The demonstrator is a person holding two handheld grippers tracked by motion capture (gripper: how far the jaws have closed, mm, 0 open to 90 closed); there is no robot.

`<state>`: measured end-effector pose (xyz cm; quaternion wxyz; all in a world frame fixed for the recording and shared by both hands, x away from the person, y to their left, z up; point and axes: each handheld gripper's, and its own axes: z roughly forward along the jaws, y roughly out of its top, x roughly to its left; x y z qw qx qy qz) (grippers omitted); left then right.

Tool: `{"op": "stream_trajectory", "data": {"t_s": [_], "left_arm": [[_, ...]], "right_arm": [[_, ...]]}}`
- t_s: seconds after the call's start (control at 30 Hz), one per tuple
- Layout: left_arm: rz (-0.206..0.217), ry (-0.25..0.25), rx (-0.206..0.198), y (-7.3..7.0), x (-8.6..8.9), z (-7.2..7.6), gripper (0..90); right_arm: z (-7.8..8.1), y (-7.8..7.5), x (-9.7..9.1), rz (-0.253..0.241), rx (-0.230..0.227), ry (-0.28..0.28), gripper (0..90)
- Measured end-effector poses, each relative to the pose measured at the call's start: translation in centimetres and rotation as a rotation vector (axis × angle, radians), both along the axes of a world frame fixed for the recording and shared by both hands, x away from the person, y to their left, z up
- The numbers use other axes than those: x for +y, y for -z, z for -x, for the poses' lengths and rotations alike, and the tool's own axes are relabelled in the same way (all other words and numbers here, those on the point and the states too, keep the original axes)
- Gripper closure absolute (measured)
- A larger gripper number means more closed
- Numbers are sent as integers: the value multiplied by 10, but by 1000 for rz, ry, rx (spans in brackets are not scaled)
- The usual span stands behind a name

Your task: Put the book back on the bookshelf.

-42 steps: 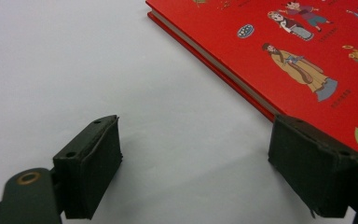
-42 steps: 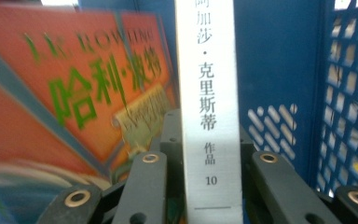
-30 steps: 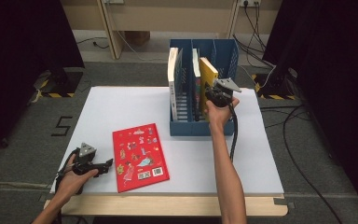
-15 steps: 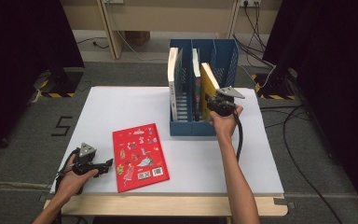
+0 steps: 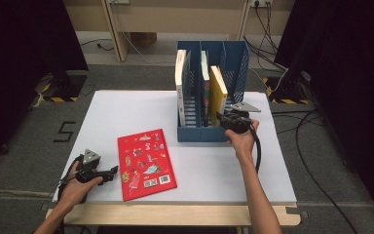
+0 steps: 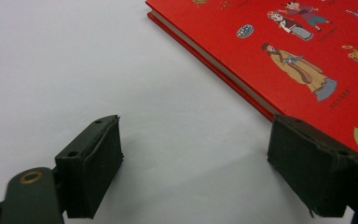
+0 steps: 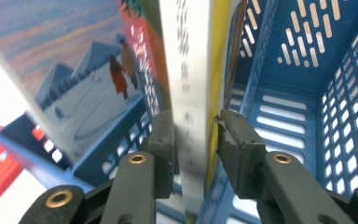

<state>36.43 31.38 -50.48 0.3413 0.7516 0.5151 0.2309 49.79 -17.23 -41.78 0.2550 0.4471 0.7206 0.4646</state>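
R tongs [image 5: 222,118] pulled back, just opening, yellow book [image 5: 218,92] edge between; L tongs [image 5: 111,171] open beside red book [image 5: 145,162].

Table brightly, evenly lit against dark surroundings; soft shadows; right gripper view blurred close up

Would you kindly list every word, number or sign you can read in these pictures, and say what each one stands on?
"5": a dark mark on the grey floor left of the table.
Red book cover: printed lines and small code squares near its lower edge, too small to read.
White spine of the yellow book between the right gripper's jaws: a column of characters, too blurred to read.
Snow-scene book: characters along its edge, blurred.
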Motion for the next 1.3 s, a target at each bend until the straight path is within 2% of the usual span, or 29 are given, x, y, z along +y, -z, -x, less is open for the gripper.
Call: {"op": "stream_trajectory", "data": {"t_s": [0.23,0.37,0.5,0.67,0.73,0.8,0.87,0.93,1.07,1.2,1.3], "left_arm": [[0,0,0,0,0,0,169],[1,-1,0,0,0,0,169],[1,-2,0,0,0,0,168],[0,-2,-1,0,0,0,169],[1,-3,-1,0,0,0,169],[2,-3,1,0,0,0,167],[0,-2,-1,0,0,0,168],[0,-3,-1,0,0,0,169],[1,-3,0,0,0,0,170],[0,-2,-1,0,0,0,170],[1,-2,-1,0,0,0,170]], "right_arm": [[11,5,-5,68,2,-41,762],[7,10,-1,74,-6,-36,758],[5,10,6,109,-19,-23,758],[0,7,10,66,-19,-11,756],[0,6,11,78,-10,-18,753],[0,8,13,47,-9,-17,749],[-1,8,18,36,-7,-24,744],[-2,7,24,58,-13,-31,741],[-3,7,30,70,-9,-44,731],[-2,8,32,77,11,-16,686],[-2,7,34,71,-9,-7,671]]}}
